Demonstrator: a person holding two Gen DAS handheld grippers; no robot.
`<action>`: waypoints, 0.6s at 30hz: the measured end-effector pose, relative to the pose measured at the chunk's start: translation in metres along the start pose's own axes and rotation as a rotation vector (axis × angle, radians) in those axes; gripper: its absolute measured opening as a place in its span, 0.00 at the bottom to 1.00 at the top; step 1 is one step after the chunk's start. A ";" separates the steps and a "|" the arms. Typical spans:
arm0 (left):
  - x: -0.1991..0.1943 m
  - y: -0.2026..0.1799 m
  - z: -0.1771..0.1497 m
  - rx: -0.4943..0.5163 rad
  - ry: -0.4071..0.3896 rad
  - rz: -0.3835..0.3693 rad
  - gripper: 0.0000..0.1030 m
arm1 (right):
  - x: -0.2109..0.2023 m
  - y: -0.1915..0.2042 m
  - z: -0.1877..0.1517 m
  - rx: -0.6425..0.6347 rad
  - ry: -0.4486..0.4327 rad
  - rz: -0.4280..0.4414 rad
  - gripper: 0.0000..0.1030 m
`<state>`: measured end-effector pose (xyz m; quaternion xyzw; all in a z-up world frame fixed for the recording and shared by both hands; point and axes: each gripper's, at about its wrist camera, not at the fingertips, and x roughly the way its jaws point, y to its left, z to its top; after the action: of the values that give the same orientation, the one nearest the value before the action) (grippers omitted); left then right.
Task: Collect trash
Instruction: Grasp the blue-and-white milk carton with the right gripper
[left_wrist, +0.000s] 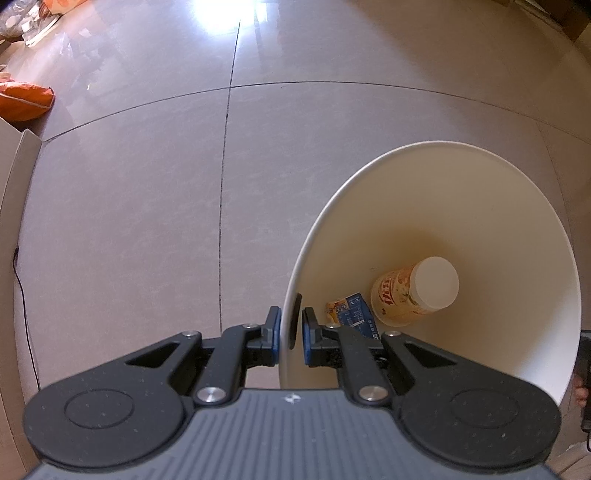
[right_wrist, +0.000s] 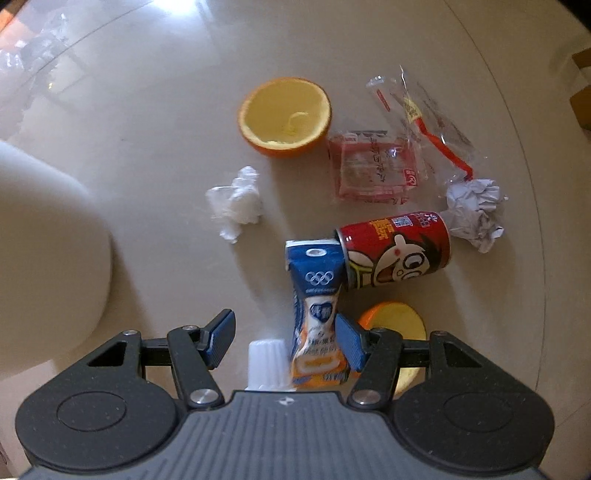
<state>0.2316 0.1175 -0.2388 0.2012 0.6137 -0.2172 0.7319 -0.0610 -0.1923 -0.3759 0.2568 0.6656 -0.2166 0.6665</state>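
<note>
In the left wrist view my left gripper (left_wrist: 291, 325) is shut on the rim of a white bin (left_wrist: 480, 206), one finger inside the wall and one outside. A cream bottle with a white cap (left_wrist: 417, 291) and a blue carton (left_wrist: 354, 314) lie in the bin. In the right wrist view my right gripper (right_wrist: 284, 328) is open, pointing down over the table. A crushed blue-and-orange drink carton (right_wrist: 317, 295) lies between its fingers, close to the right one. A white ribbed piece (right_wrist: 267, 363) shows just below. A red can (right_wrist: 399, 251) touches the carton's top.
Around the carton on the pale round table (right_wrist: 147, 147) lie two orange peel halves (right_wrist: 284, 114) (right_wrist: 397, 321), a white tissue wad (right_wrist: 238, 199), crumpled paper (right_wrist: 474, 210) and clear wrappers (right_wrist: 373, 170). The bin's outer wall (right_wrist: 44, 258) fills the left side. Tiled floor (left_wrist: 147, 184) lies below.
</note>
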 end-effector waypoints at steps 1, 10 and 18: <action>0.000 0.000 0.000 0.002 0.000 0.002 0.10 | 0.005 0.000 0.001 0.009 0.005 -0.006 0.63; 0.002 -0.001 0.000 0.000 0.003 0.001 0.10 | 0.060 0.000 -0.001 0.003 0.030 -0.057 0.60; 0.004 -0.003 0.001 -0.002 0.007 0.013 0.10 | 0.069 0.006 0.007 -0.015 -0.010 -0.081 0.38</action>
<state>0.2311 0.1147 -0.2426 0.2051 0.6153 -0.2113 0.7313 -0.0507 -0.1885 -0.4443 0.2236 0.6737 -0.2398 0.6623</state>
